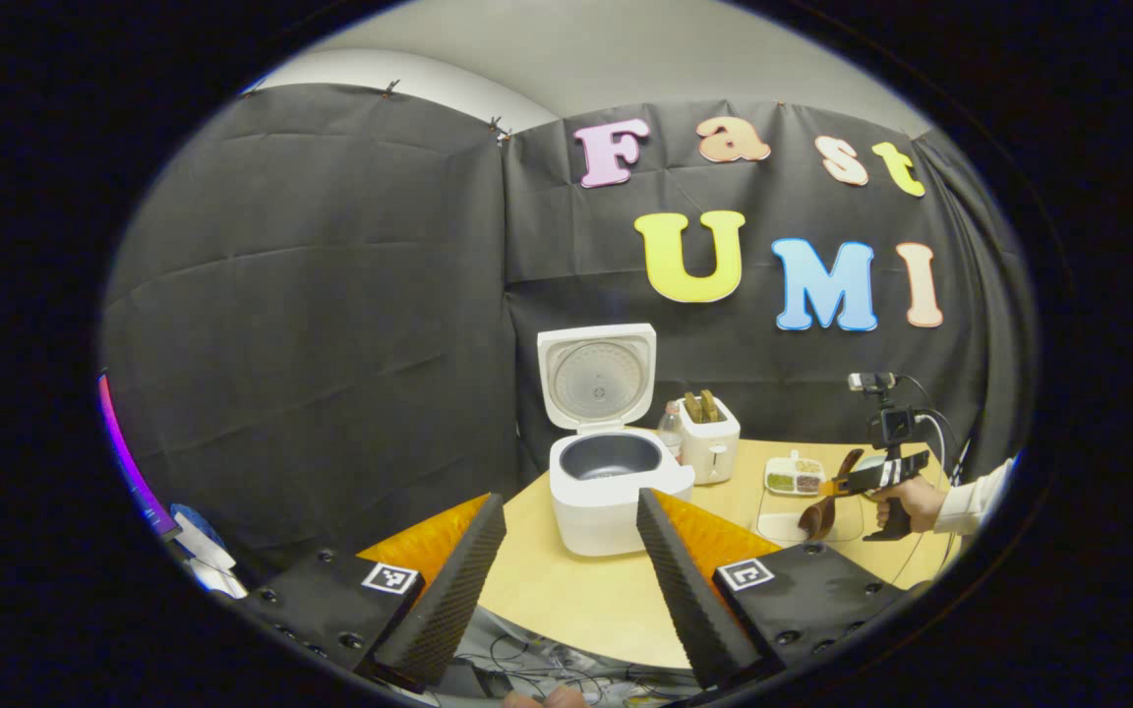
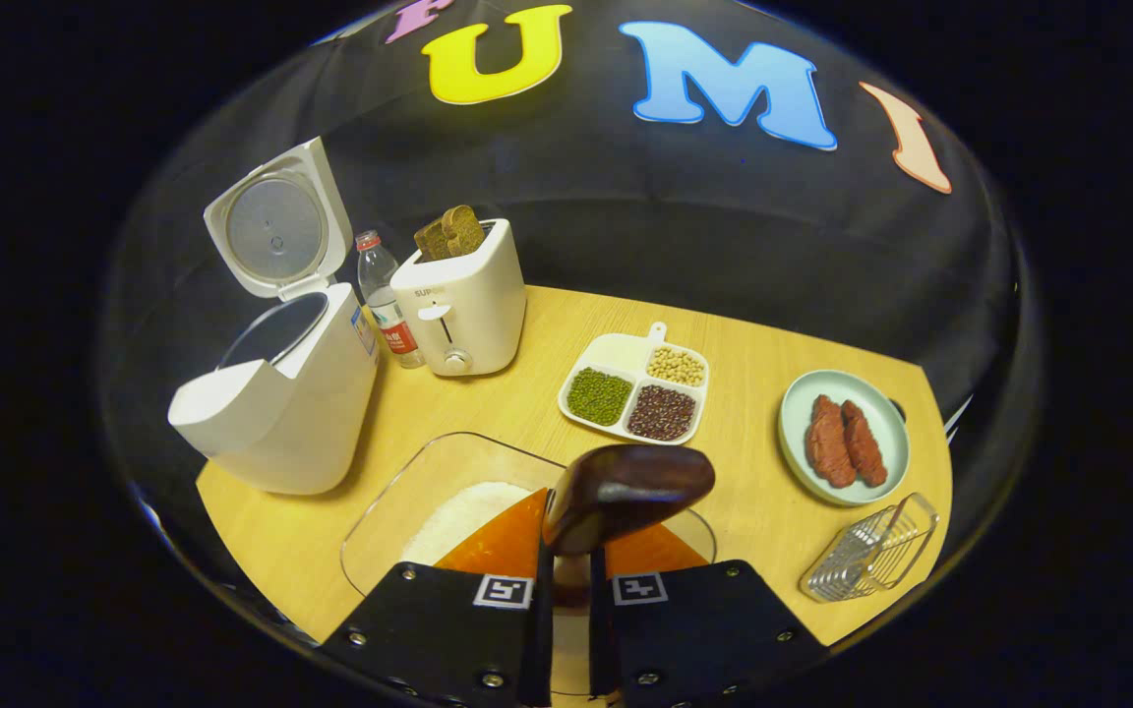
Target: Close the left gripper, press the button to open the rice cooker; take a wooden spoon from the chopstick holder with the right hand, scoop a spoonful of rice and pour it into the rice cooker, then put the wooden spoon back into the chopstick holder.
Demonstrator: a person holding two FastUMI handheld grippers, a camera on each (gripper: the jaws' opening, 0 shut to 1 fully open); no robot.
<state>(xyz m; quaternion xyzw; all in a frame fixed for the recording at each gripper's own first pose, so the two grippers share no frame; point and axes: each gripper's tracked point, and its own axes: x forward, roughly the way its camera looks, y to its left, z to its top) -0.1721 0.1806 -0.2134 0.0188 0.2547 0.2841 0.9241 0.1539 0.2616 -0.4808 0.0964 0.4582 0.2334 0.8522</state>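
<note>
Your right hand-held gripper (image 2: 566,580) has its fingers clamped on the wooden spoon (image 2: 626,492), whose bowl sits just ahead of them, above the rice (image 2: 458,516) in the glass dish (image 2: 399,492). The rice cooker (image 2: 271,393) stands lid-up ahead to its left. Your left hand-held gripper (image 1: 566,580) is wide open, holding nothing, the cooker beyond it on the surface (image 1: 566,590).

The rice cooker (image 2: 276,393) is white. The wooden spoon (image 2: 626,492) is dark brown. The counter (image 2: 744,344) is light yellow wood. The rice (image 2: 458,516) is white.
</note>
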